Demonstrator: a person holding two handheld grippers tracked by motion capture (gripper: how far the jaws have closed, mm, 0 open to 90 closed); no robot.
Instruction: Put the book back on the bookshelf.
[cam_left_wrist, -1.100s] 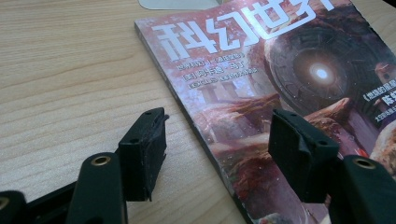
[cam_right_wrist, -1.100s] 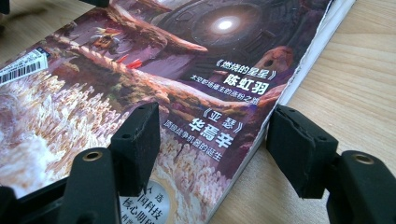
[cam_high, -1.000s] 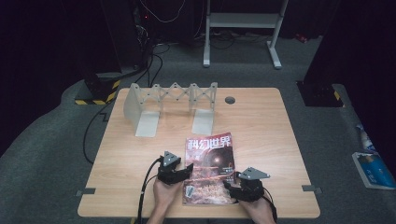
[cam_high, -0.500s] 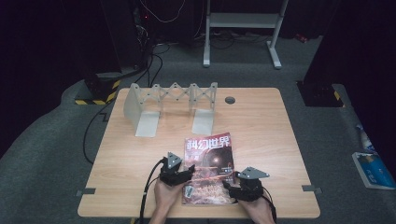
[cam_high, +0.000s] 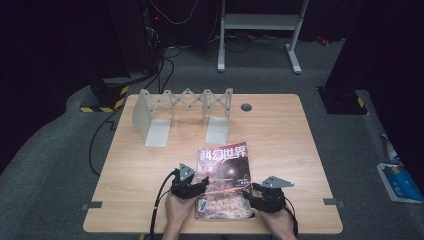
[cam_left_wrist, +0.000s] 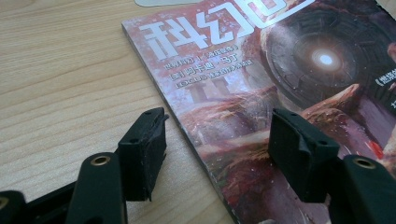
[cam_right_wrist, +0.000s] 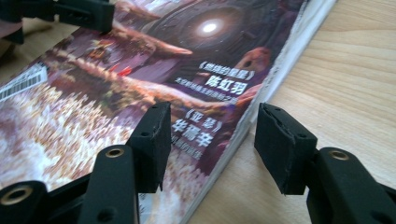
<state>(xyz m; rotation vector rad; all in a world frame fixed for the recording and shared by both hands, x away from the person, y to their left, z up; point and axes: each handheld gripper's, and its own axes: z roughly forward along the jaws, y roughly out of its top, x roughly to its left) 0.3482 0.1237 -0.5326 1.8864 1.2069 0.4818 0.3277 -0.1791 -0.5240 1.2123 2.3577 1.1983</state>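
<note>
A magazine with a reddish cover and white Chinese title lies flat on the wooden table, near its front edge. My left gripper is at the magazine's left edge. In the left gripper view the magazine has its spine between the open jaws of the left gripper, one pad over the wood, one over the cover. My right gripper is at the right edge. Its jaws have just been closing and straddle the page edge of the magazine without pressing it.
A grey metal expanding rack stands at the back of the table, behind the magazine. A round cable hole sits to its right. A white and blue object lies on the floor to the right.
</note>
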